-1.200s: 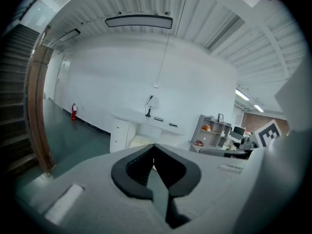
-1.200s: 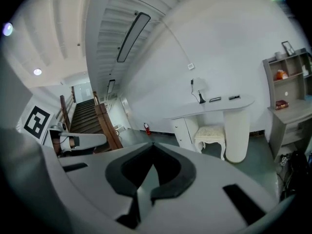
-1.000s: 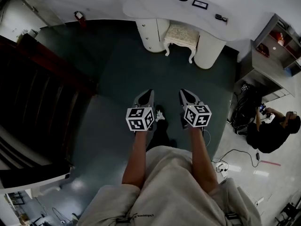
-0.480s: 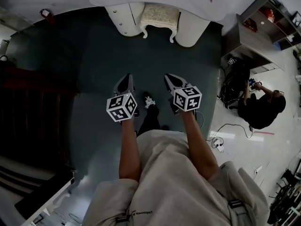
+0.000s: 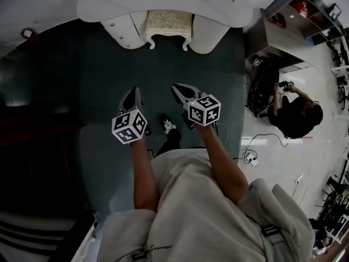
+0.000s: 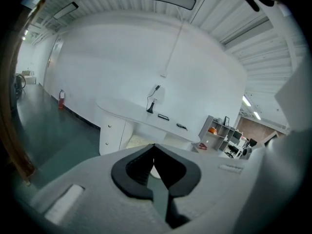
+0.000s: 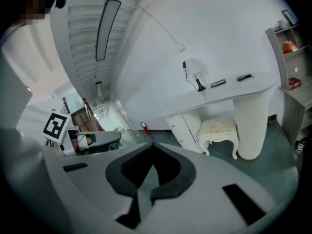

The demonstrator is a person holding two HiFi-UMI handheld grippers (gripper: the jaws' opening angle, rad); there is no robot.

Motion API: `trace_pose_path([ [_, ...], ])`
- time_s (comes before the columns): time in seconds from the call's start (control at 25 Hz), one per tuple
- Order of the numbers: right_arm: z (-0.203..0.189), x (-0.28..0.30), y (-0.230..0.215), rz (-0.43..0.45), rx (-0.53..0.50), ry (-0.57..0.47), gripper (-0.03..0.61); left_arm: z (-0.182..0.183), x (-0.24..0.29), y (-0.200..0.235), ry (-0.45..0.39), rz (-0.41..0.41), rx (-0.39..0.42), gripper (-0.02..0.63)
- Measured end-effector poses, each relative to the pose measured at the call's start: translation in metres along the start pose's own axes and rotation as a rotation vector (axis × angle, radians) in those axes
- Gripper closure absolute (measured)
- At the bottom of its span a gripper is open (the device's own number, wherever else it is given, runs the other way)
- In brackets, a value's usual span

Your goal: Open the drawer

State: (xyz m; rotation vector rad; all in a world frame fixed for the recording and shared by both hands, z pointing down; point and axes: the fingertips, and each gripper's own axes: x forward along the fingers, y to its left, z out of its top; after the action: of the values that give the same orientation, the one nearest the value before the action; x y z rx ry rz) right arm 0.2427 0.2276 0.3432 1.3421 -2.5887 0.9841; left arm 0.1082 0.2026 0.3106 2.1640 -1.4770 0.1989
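Standing on a dark green floor (image 5: 103,64), a person holds the left gripper (image 5: 132,91) and right gripper (image 5: 177,88) out ahead, each with its jaws pressed together on nothing. The drawer (image 5: 121,25), shut, sits in the white cabinet under the left end of a curved white counter (image 5: 109,7), well apart from both grippers. A cushioned stool (image 5: 169,22) stands just beside it. At right, another person (image 5: 297,116) in black is seated near a grey shelf (image 5: 289,10).
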Motion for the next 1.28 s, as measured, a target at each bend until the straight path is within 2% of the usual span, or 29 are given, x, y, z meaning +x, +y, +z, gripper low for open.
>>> trace_pose_path([
  [0.08,0.015,0.019,0.001,0.019,0.003,-0.018,0.565,0.016,0.018,0.012,-0.013,-0.008,-0.005,0.603],
  [0.24,0.025,0.046,-0.004,-0.021,-0.024,-0.007,0.565,0.030,0.040,0.025,-0.006,-0.021,0.003,0.603],
  [0.4,0.040,0.066,-0.001,-0.020,-0.047,-0.006,0.565,0.046,0.050,0.039,-0.014,-0.026,0.011,0.603],
  [0.6,0.061,0.093,0.006,-0.006,-0.044,-0.040,0.565,0.060,0.045,0.069,-0.012,0.020,0.069,0.603],
  [0.72,0.070,0.111,0.017,0.047,-0.049,-0.047,0.565,0.067,0.044,0.087,-0.022,0.047,0.050,0.603],
  [0.84,0.069,0.134,0.037,0.124,-0.119,-0.026,0.565,0.073,0.045,0.109,-0.034,0.082,0.020,0.603],
  [0.96,0.071,0.156,0.039,0.146,-0.145,0.001,0.565,0.080,0.054,0.124,-0.036,0.103,0.009,0.603],
  [1.08,0.076,0.180,0.031,0.149,-0.101,0.016,0.565,0.087,0.067,0.139,-0.020,0.123,0.004,0.603],
  [1.2,0.089,0.203,0.019,0.195,0.033,-0.030,0.565,0.091,0.087,0.151,0.000,0.127,0.004,0.603],
  [1.28,0.100,0.220,0.005,0.194,0.093,-0.059,0.565,0.093,0.107,0.159,0.021,0.123,0.008,0.603],
])
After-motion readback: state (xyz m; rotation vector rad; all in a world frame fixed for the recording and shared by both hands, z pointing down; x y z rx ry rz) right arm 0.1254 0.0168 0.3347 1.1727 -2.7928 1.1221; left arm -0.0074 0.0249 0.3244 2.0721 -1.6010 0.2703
